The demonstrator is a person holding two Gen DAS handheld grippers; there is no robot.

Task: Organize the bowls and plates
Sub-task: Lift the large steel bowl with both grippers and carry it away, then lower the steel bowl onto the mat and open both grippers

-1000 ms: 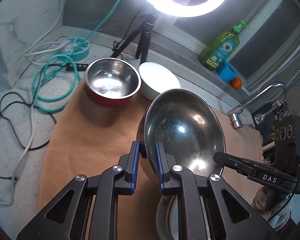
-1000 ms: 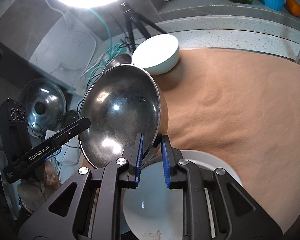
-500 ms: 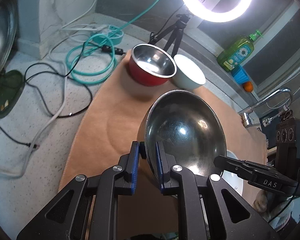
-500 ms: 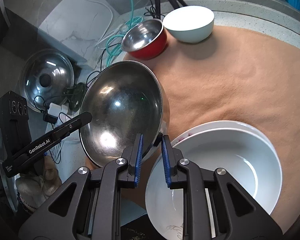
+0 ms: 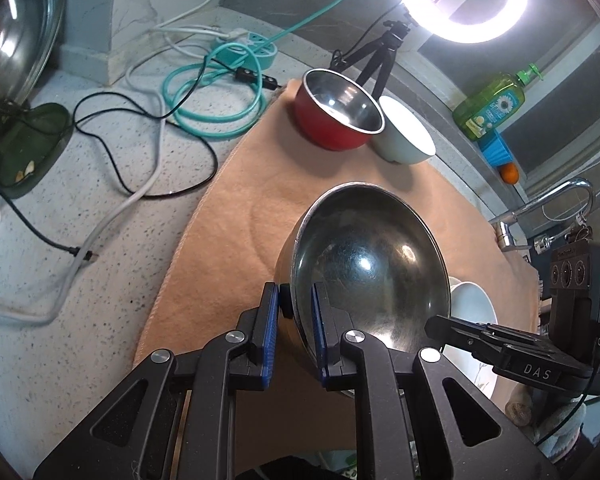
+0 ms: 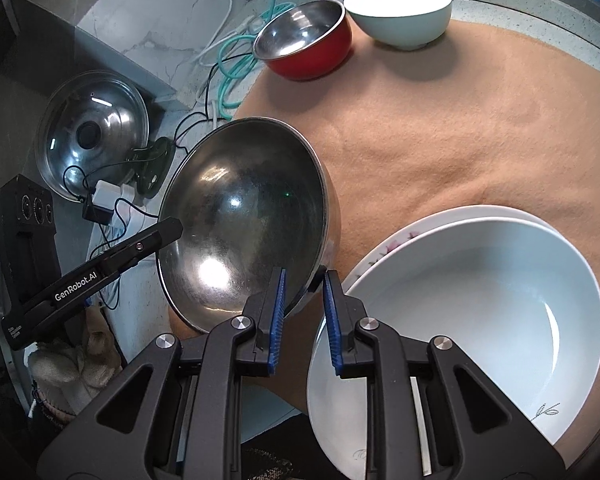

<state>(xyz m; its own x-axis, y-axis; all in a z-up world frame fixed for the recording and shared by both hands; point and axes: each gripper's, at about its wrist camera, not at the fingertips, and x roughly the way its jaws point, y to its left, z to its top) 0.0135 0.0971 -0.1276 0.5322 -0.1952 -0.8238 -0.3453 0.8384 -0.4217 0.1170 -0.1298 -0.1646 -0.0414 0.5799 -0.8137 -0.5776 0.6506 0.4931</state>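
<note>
We hold the large steel bowl [image 5: 368, 264] with both grippers at once. The left gripper [image 5: 294, 312] has its jaws drawn narrow onto the near rim, one blue pad inside the wall and one outside. The right gripper [image 6: 303, 300] pinches the opposite rim in the same way, jaws narrow around the wall. The bowl hangs tilted, its open side turned towards the cameras, over the left part of the tan mat [image 6: 440, 132] — whether its underside touches the cloth we cannot tell.

Status of the task, as we judge it from the layout:

- Done, apparently: two white plates [image 6: 480, 320] lie stacked at the near edge of the mat, the plain one on top of the flower-printed one, just beside the held bowl.
- Done or untouched: the red bowl [image 5: 338, 114] and the small white bowl [image 5: 404, 132] stand upright and touching at the far edge of the mat, not nested.
- Open: the large steel bowl has no resting place yet.

We read the work as roughly midway. What is left is to set this bowl down — with the other bowls or beside the plates — and possibly to nest the bowls. The polished rim offers little friction; both grips should release together.
</note>
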